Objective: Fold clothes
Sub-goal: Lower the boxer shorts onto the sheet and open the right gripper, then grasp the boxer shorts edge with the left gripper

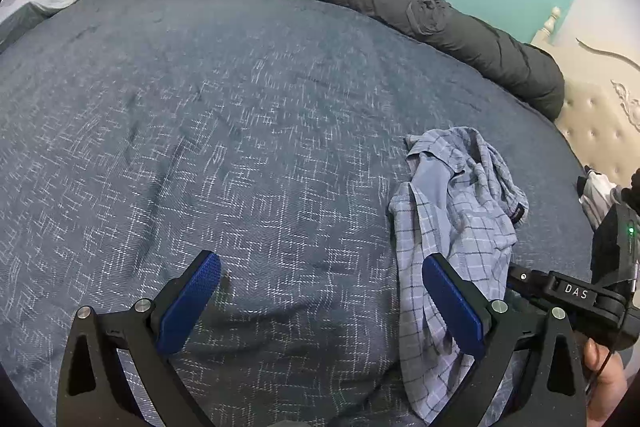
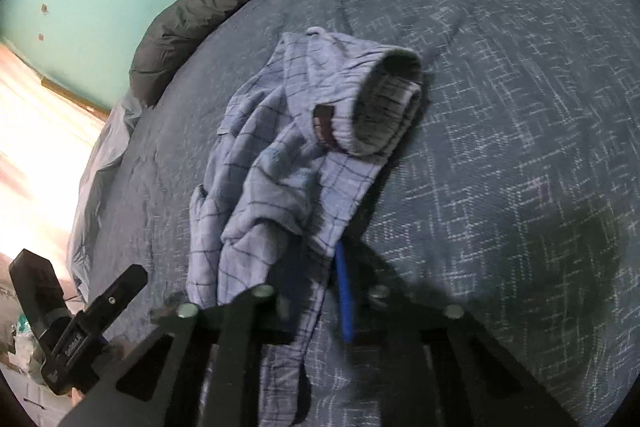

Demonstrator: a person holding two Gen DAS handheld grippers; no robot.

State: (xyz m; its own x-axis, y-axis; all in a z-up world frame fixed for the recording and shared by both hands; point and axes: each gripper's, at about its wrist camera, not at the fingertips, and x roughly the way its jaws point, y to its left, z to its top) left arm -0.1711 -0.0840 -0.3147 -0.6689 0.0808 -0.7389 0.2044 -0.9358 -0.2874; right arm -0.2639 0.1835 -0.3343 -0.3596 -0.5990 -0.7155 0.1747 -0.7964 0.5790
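Blue-padded fingers [image 1: 208, 283] of our left gripper [image 1: 320, 301] spread wide over the dark blue woven bedspread [image 1: 240, 127], holding nothing. Our right gripper [image 2: 312, 291] pinches the crumpled pale-blue checked garment [image 2: 288, 155], which trails across the bed. Best now: we catch a matching edge with the left, then stretch it flat before creasing.

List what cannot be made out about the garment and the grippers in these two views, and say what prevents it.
- Plaid garment: its type is unclear, crumpled in both views.
- Right gripper: left pad hidden under cloth in the right wrist view.
- Garment's lower end: cut off by the bottom edge in the left wrist view.
- Label: too blurred to read.
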